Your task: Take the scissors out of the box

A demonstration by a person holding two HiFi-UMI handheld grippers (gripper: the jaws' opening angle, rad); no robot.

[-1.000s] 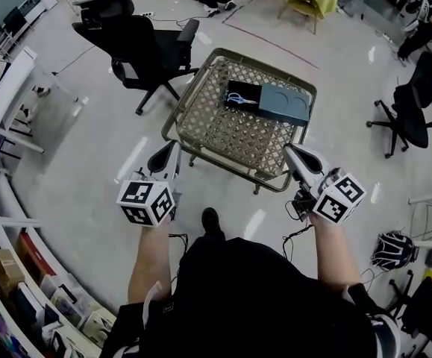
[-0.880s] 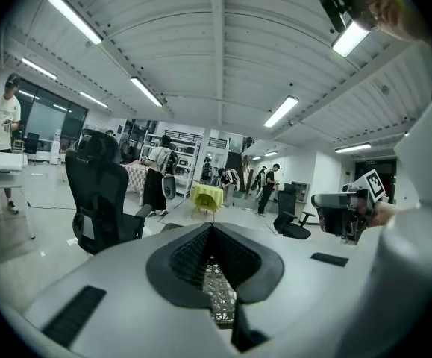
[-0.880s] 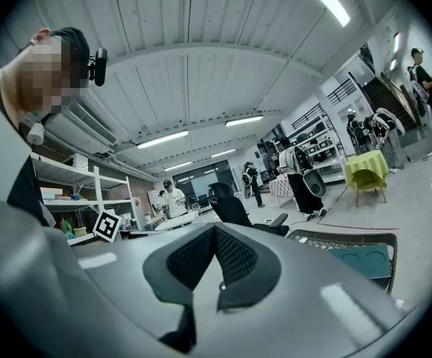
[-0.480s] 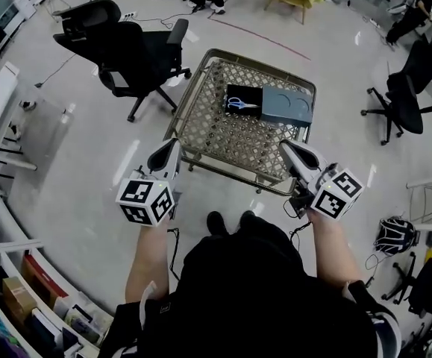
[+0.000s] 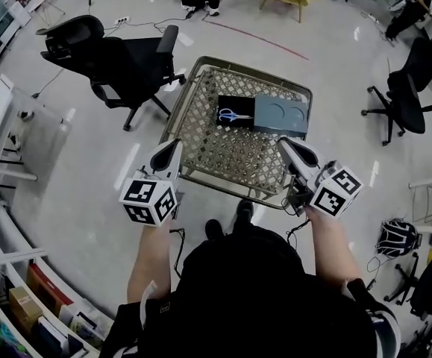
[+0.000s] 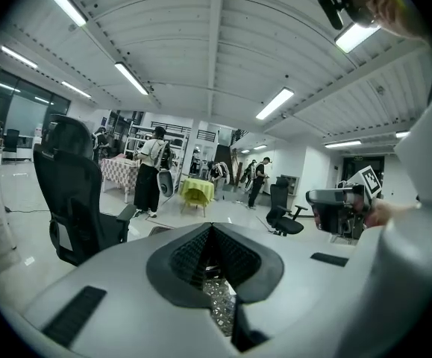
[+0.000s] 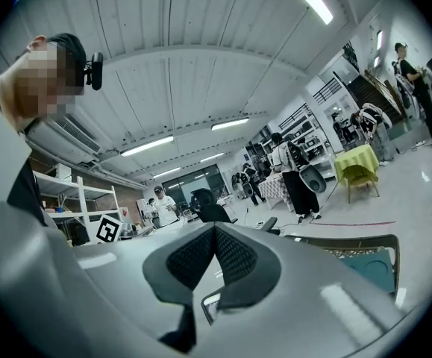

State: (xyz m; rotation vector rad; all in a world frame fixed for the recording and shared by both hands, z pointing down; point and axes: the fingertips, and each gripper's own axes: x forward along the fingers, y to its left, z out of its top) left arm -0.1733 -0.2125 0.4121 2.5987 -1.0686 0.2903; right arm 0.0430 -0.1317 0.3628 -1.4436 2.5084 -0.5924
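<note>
Reaching the scissors (image 5: 234,115) means going forward and a little inward from either side. They lie in the open black box (image 5: 226,103) on the far half of the wicker table (image 5: 207,145), their length running across your view, with the grey lid (image 5: 281,115) just beside the box on its right. Your right gripper (image 5: 285,145) looks slightly nearer than your left gripper (image 5: 172,147). Both hover at the table's near edge, forearms stretched ahead, the left dipped slightly, the right level. Both are clenched and empty.
</note>
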